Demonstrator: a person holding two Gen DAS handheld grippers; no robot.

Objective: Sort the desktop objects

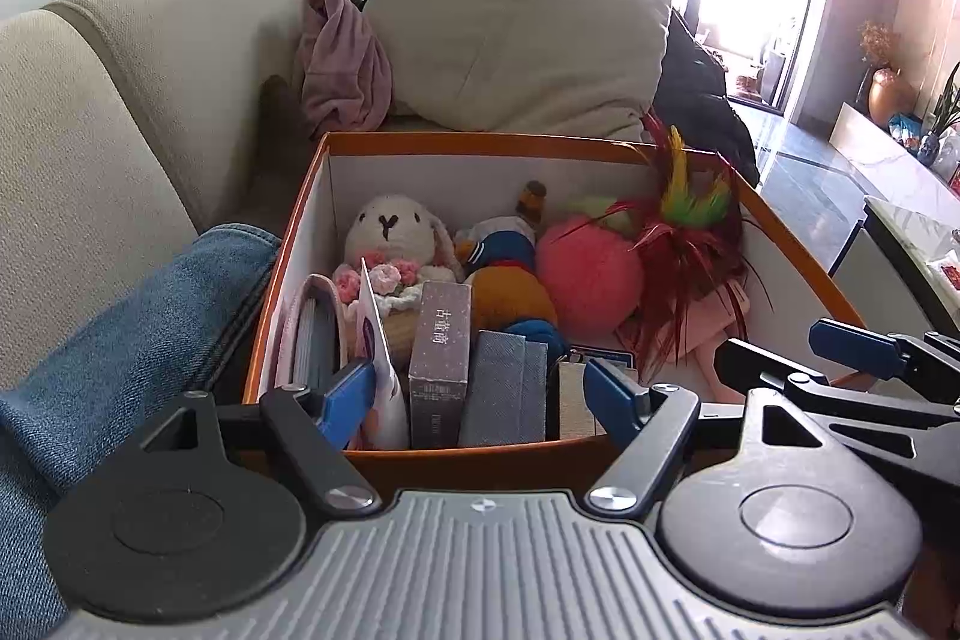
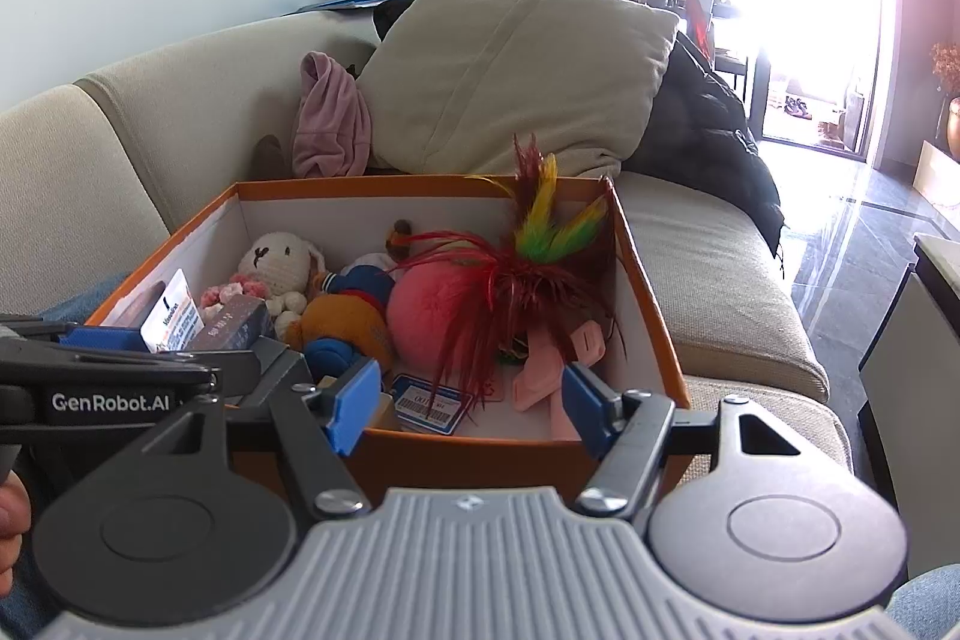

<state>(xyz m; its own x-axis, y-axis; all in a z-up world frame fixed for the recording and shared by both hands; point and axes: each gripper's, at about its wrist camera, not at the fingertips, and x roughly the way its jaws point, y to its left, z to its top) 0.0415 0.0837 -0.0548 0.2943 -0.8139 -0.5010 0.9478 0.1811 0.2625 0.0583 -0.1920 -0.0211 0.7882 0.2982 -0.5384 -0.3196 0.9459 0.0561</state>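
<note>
Left wrist view puts the sofa (image 1: 150, 88) behind everything, and I have the orange box (image 1: 480, 142) parked on its seat so both tongs reach in from the near rim. Inside, soft toys fill the far half: pink plush ball (image 1: 585, 274) at two o'clock from centre, crocheted rabbit (image 1: 393, 229) at eleven, feather toy (image 1: 684, 220) leaning against the right wall. Flat things stand upright along the near wall, I judge to save room: brown carton (image 1: 441, 352), grey case (image 1: 507, 382). My left gripper (image 1: 480, 391) gapes wide, empty, above those; my right gripper (image 2: 465, 397) hangs spread and empty over the barcode card (image 2: 432, 403) at six o'clock.
</note>
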